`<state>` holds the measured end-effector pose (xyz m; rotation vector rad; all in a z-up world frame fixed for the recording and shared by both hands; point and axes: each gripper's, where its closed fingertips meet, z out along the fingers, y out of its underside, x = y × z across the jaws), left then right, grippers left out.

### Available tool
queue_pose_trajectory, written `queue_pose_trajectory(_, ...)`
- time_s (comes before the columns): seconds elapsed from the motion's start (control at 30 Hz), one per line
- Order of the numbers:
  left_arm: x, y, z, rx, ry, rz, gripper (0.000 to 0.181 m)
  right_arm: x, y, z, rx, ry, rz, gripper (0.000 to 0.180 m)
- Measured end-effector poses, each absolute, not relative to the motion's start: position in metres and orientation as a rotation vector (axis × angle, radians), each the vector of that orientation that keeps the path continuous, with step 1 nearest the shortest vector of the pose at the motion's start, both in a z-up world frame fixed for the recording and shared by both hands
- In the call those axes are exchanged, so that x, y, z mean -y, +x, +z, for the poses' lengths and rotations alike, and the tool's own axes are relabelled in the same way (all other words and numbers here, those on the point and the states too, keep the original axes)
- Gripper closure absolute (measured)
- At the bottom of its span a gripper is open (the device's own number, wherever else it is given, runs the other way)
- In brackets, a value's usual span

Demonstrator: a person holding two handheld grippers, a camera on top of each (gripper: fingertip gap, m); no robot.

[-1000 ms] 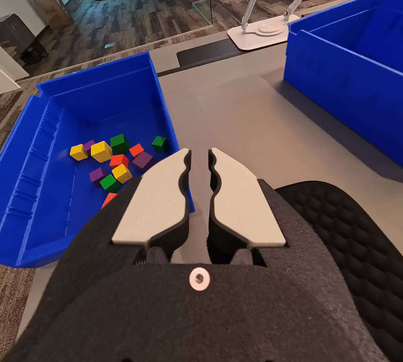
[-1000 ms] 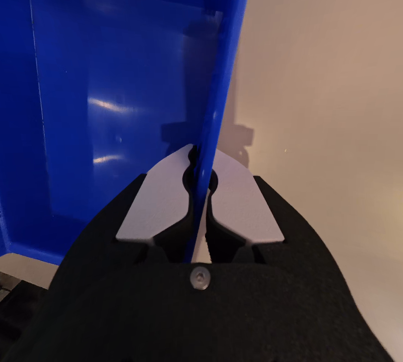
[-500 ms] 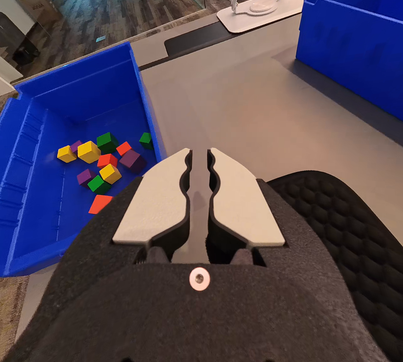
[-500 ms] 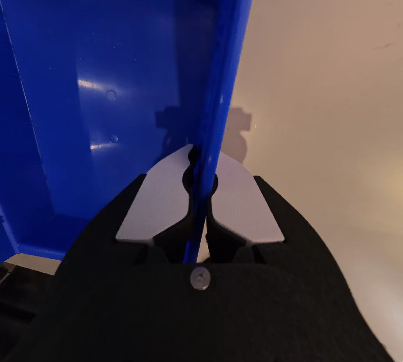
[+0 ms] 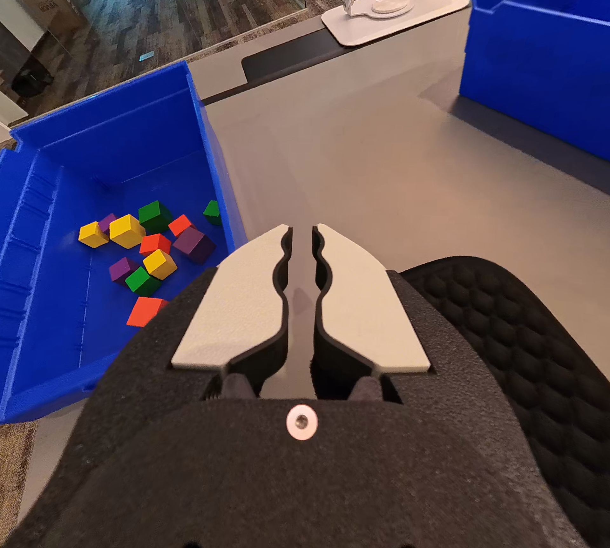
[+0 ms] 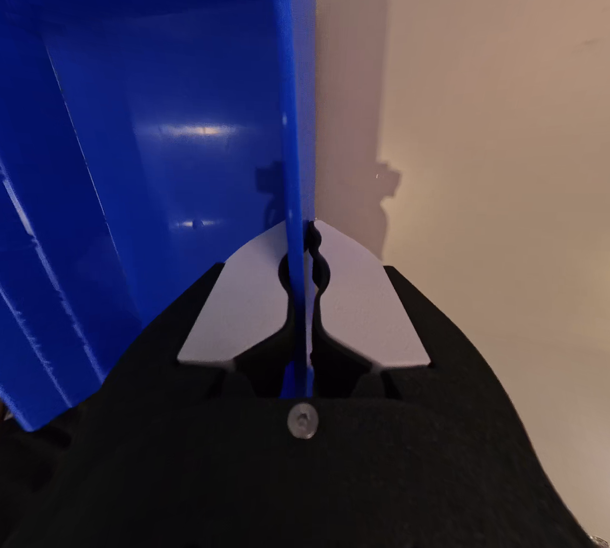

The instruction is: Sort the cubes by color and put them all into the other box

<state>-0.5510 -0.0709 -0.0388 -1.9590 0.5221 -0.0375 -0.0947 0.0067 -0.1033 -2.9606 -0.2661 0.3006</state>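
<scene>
A blue box point(image 5: 198, 123) at the left holds several yellow point(image 5: 127, 231), green point(image 5: 154, 216), orange point(image 5: 155, 243) and purple point(image 5: 193, 243) cubes in a loose heap. My left gripper point(image 5: 302, 230) hovers over the grey table just right of that box, its fingers almost together and holding nothing. The other blue box point(image 5: 528, 70) stands at the far right and no cube shows in it. My right gripper point(image 6: 302, 225) is shut on that box's thin side wall point(image 6: 290, 103), one finger inside and one outside. The box's inside looks bare.
A white stand base point(image 5: 396, 14) and a black strip point(image 5: 290, 63) sit at the table's far edge, with floor beyond. A black honeycomb-textured part point(image 5: 511, 334) lies close on the right of my left gripper. Grey table point(image 5: 363, 169) lies between the two boxes.
In the left wrist view the right box has slid farther right and away. In the right wrist view the gripped wall now runs straight up the frame instead of slanting. The cubes have not moved.
</scene>
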Motion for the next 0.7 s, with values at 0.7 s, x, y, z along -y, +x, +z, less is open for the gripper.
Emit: queue_pose_trajectory(0.7, 0.072, -0.545, -0.037, -0.543, -1.974, 0.017, 0.169, 0.003, 0.093, -0.027, -0.069, -2.948, 0.363, 0.175)
